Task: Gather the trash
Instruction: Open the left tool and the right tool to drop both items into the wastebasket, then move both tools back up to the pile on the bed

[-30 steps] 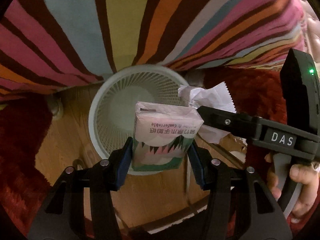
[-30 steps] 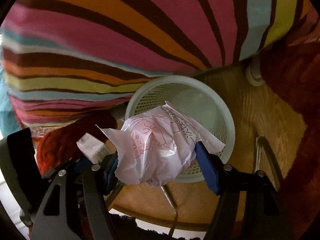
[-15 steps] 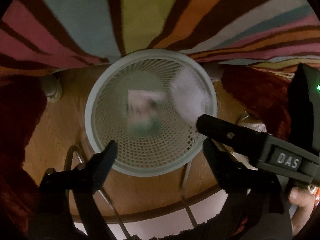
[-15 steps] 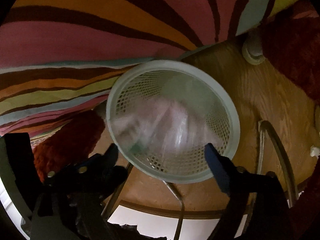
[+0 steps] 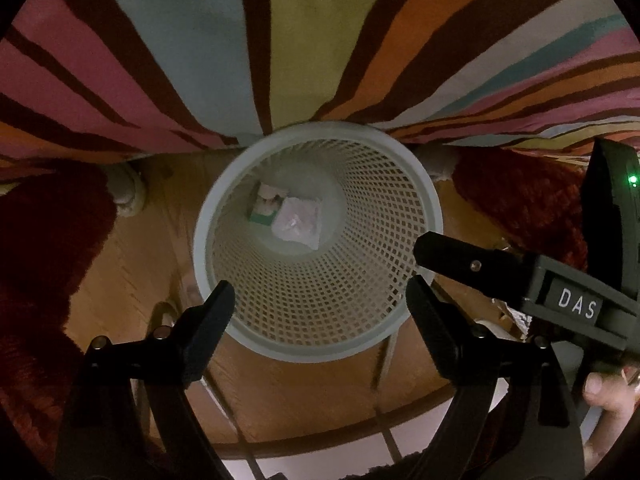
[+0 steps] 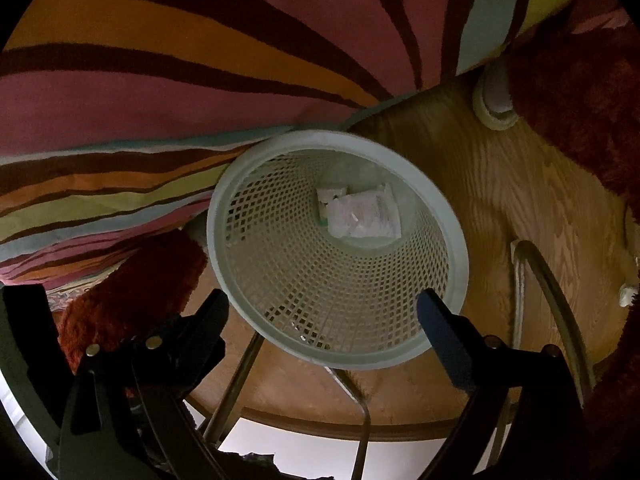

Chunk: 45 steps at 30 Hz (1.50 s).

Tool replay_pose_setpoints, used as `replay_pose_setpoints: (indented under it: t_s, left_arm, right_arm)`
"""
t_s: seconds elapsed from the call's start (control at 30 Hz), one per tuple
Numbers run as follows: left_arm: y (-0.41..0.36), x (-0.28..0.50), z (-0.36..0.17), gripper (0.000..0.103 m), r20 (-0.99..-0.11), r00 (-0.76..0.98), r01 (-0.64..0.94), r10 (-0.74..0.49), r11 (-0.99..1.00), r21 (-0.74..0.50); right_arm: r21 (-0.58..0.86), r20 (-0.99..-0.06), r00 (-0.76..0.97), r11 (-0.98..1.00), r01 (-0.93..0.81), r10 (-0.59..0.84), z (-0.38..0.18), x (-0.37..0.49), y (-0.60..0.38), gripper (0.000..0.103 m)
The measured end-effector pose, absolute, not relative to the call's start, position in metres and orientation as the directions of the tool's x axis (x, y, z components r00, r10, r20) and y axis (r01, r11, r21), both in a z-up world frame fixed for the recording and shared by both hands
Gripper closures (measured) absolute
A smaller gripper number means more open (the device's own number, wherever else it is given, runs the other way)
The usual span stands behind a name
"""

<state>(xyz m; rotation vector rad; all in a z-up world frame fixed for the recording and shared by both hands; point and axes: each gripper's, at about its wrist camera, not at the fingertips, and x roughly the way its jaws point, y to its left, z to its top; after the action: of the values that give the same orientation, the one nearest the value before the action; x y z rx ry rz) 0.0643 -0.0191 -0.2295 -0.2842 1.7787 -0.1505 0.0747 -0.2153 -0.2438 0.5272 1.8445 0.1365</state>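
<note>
A pale mesh waste basket stands on a round wooden surface; it also shows in the right wrist view. At its bottom lie a green-and-white tissue pack and a crumpled white wrapper, both seen again in the right wrist view as pack and wrapper. My left gripper is open and empty above the basket's near rim. My right gripper is open and empty above the near rim too; it enters the left wrist view from the right.
A striped multicoloured cushion presses against the basket's far side. Red furry fabric lies at both sides. The wooden surface has a metal frame and an edge close below the grippers.
Both grippers opened. The tissue pack and the wrapper dropped out of them and now lie at the bottom of the basket.
</note>
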Motion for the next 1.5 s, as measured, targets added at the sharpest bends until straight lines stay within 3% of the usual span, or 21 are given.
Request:
replay_pose_setpoints:
  t_s: [0.3, 0.47, 0.67, 0.77, 0.8, 0.9, 1.0, 1.2, 1.5]
  left_arm:
    - [-0.02, 0.064, -0.199, 0.018, -0.974, -0.098, -0.061, -0.206, 0.978, -0.201]
    - [-0.018, 0.059, -0.174, 0.018, -0.974, -0.012, -0.046, -0.228, 0.973, -0.227]
    - [0.001, 0.049, -0.13, 0.018, -0.954, 0.139, -0.05, -0.267, 0.96, -0.276]
    - [0.014, 0.047, -0.101, 0.018, -0.936, 0.243, -0.04, -0.253, 0.962, -0.271]
    - [0.017, 0.049, -0.091, 0.018, -0.93, 0.282, -0.033, -0.237, 0.966, -0.257]
    - [0.029, 0.057, -0.056, 0.018, -0.891, 0.411, -0.044, -0.19, 0.973, -0.228]
    - [0.043, 0.072, -0.027, 0.018, -0.831, 0.51, -0.067, -0.223, 0.952, -0.297]
    - [0.056, 0.128, 0.012, 0.018, -0.782, 0.592, -0.109, -0.195, 0.942, -0.318]
    - [0.071, 0.234, 0.026, 0.018, -0.787, 0.559, -0.145, -0.262, 0.903, -0.404]
  right_arm:
    - [0.37, -0.892, -0.174, 0.895, 0.25, 0.418, -0.219, 0.072, -0.219, 0.012]
    - [0.38, -0.91, -0.104, 0.907, 0.179, 0.402, -0.189, 0.071, -0.221, 0.012]
    - [0.415, -0.897, 0.173, 0.91, 0.008, 0.408, -0.11, 0.071, -0.232, 0.012]
    - [0.339, -0.809, 0.463, 0.931, -0.136, 0.362, -0.046, 0.068, -0.237, 0.011]
    - [0.282, -0.739, 0.585, 0.942, -0.183, 0.335, -0.02, 0.064, -0.237, 0.008]
    - [0.199, -0.61, 0.736, 0.956, -0.217, 0.294, 0.01, 0.06, -0.235, 0.008]
    - [0.196, -0.653, 0.678, 0.94, -0.28, 0.338, 0.016, 0.079, -0.227, 0.008]
    - [0.189, -0.68, 0.665, 0.95, -0.249, 0.309, 0.016, 0.114, -0.204, 0.007]
    - [0.147, -0.671, 0.683, 0.955, -0.259, 0.288, 0.025, 0.164, -0.172, 0.007]
